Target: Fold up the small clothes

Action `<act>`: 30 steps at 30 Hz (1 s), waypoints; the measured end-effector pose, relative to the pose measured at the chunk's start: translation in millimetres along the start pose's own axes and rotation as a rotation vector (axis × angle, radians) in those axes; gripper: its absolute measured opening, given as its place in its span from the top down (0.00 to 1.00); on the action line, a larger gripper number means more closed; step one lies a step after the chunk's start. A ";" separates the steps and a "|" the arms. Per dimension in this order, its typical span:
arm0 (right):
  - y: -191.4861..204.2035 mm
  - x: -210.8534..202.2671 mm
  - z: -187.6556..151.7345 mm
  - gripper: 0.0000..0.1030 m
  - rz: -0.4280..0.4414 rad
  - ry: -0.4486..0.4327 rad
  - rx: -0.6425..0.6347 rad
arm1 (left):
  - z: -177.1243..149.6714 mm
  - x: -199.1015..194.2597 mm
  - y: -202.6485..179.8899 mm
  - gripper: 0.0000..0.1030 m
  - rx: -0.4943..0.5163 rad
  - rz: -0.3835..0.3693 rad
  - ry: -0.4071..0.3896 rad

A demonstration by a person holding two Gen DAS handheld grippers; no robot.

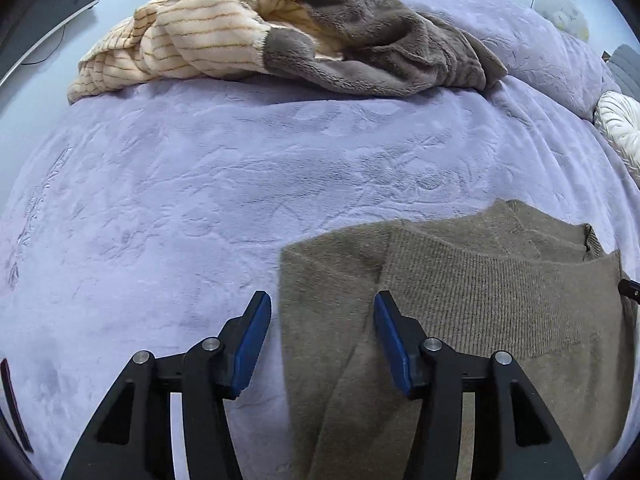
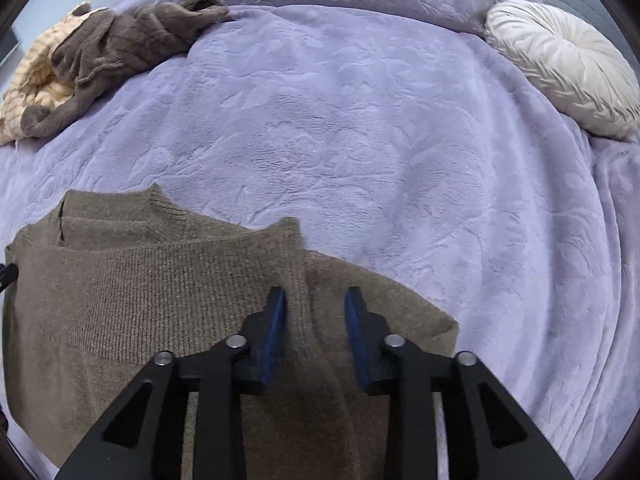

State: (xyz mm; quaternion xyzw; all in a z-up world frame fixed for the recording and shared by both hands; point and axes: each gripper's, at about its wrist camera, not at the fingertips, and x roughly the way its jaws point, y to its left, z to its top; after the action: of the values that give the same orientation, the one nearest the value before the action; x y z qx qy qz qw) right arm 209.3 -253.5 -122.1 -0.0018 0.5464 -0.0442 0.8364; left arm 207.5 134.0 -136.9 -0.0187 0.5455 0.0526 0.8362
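Two grippers hang over a brown sweater (image 1: 460,300) spread on a bed. The left gripper (image 1: 322,312) stands about half open, holding nothing; its blue pads (image 1: 250,344) straddle the sweater's left edge, one over the blanket and one over the knit. The right gripper (image 2: 316,320) is open more narrowly, also empty, with a raised fold of knit running up between its pads (image 2: 274,336); whether either pad touches the cloth cannot be told.

The garment looks partly folded, with the sleeves turned in over the body and the collar toward 12 o'clock. A good next fold, by the look of it, means closing on both layers at matching spots on either side, lifting evenly and carrying the cloth over in one sweep so the soft knit does not slump or skew.

The sweater lies on a lilac plush blanket (image 2: 380,140) with an embossed leaf pattern, soft enough to give under pressure. At 11 o'clock from the left gripper, well apart, sits a heap of fleece clothing (image 1: 260,28), cream-striped and grey-brown. At 2 o'clock from the right gripper rests a round cream cushion (image 2: 560,64).
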 end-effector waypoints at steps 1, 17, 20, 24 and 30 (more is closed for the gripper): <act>-10.1 -5.6 -1.8 0.63 0.015 0.011 0.044 | -0.6 -6.4 5.1 0.46 -0.002 0.002 -0.002; -9.1 -40.5 -149.3 0.77 0.136 0.107 0.016 | -128.4 -31.2 -16.2 0.46 0.128 -0.185 0.159; -12.4 -47.4 -164.4 0.77 0.100 0.096 -0.042 | -133.5 -42.7 -8.4 0.46 0.136 -0.186 0.165; -21.1 -61.1 -179.8 0.74 0.083 0.120 -0.012 | -137.4 -57.2 12.4 0.35 0.087 -0.107 0.191; -70.9 -78.8 -213.6 0.57 0.284 0.183 0.369 | -164.3 -65.3 70.3 0.30 -0.256 -0.255 0.290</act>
State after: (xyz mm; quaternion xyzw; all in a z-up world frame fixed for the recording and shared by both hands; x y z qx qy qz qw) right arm -22.5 -308.4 -132.5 0.2317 0.5973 -0.0252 0.7674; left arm 24.2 184.9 -141.8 -0.2007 0.6422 0.0119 0.7397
